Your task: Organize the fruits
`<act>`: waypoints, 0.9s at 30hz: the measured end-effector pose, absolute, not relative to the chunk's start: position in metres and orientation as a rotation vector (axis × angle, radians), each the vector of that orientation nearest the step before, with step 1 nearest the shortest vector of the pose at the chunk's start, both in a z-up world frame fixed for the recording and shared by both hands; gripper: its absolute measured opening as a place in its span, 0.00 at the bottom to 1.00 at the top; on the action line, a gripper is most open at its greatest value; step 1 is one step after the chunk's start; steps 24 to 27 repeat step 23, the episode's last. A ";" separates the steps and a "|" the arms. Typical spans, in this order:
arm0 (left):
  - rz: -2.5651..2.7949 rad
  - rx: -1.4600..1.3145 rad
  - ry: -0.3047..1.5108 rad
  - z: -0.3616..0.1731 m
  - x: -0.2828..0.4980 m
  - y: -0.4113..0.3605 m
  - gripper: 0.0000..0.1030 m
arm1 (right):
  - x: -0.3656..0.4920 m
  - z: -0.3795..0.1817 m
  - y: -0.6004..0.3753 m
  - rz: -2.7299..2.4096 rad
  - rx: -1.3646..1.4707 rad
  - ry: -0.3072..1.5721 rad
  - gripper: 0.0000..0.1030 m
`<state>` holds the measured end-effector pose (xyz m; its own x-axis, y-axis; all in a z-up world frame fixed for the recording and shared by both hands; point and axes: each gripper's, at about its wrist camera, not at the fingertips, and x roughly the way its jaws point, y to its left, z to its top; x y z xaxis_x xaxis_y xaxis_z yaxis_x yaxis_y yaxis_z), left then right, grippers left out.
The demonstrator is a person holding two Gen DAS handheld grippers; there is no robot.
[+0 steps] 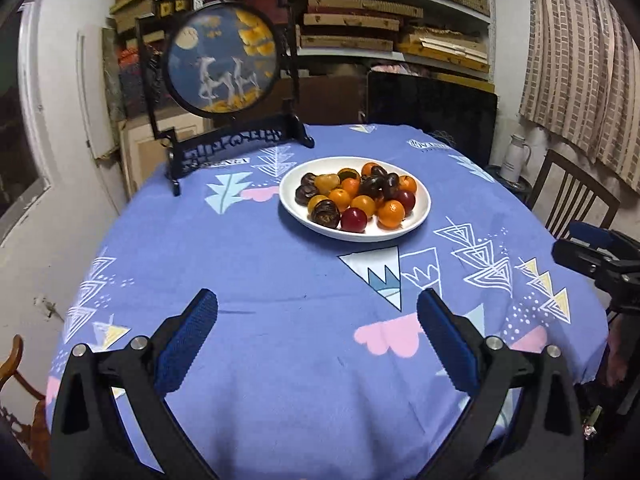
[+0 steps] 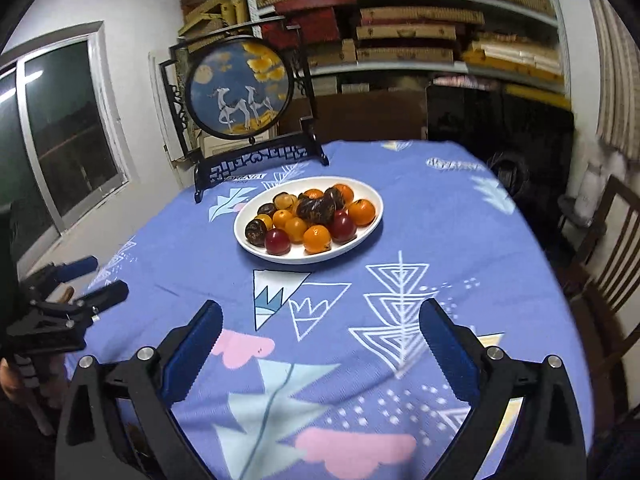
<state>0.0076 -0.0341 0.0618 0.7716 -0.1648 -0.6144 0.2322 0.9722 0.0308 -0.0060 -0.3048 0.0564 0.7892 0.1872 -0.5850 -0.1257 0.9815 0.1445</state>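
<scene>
Mixed fruits (image 1: 354, 196) lie heaped on a white plate (image 1: 420, 216) at the table's far centre. Left gripper (image 1: 316, 336) and right gripper (image 2: 320, 340) hover near, fingers apart, empty, both aimed at the plate.

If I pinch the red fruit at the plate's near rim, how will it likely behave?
The red fruit looks round and glossy, so it may slip between the pads and roll if nudged. It sits against an orange fruit, which could shift. The white plate is shallow, so it might escape.

Round screen ornament (image 1: 222, 58), thermos (image 1: 516, 157), chair (image 1: 572, 196).
</scene>
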 end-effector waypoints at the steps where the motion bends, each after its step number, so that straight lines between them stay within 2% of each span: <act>1: -0.206 0.110 0.656 0.063 -0.001 -0.033 0.95 | -0.013 0.058 -0.307 0.169 0.100 0.630 0.96; 14: -0.132 0.095 0.622 0.075 -0.034 -0.014 0.95 | -0.060 0.066 -0.319 0.114 0.094 0.569 0.96; 27: -0.125 0.109 0.618 0.077 -0.030 -0.014 0.95 | -0.058 0.065 -0.320 0.102 0.104 0.580 0.96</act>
